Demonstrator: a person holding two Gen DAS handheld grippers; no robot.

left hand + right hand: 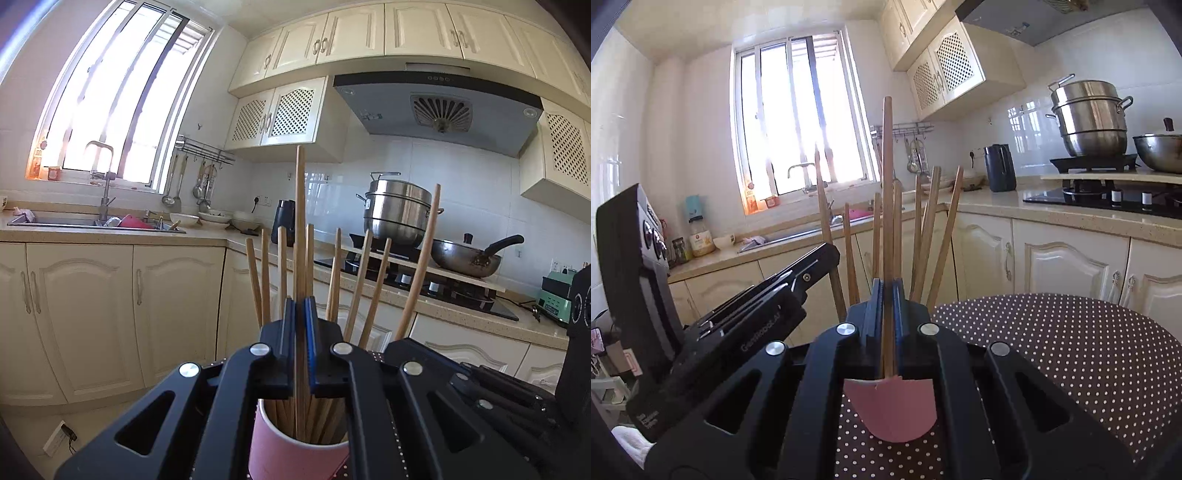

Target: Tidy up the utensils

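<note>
Your left gripper (300, 306) and right gripper (886, 291) each pinch a wooden chopstick (300, 221) upright above the pink cup (295, 454). These sticks are light, stiff and smooth, so grip mid-shaft.

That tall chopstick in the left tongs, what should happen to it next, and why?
Probably lower it a bit more, then let go. The left tongs are shut on the tall chopstick, which stands higher than the other chopsticks in the pink cup, so it seems not fully down yet.
</note>
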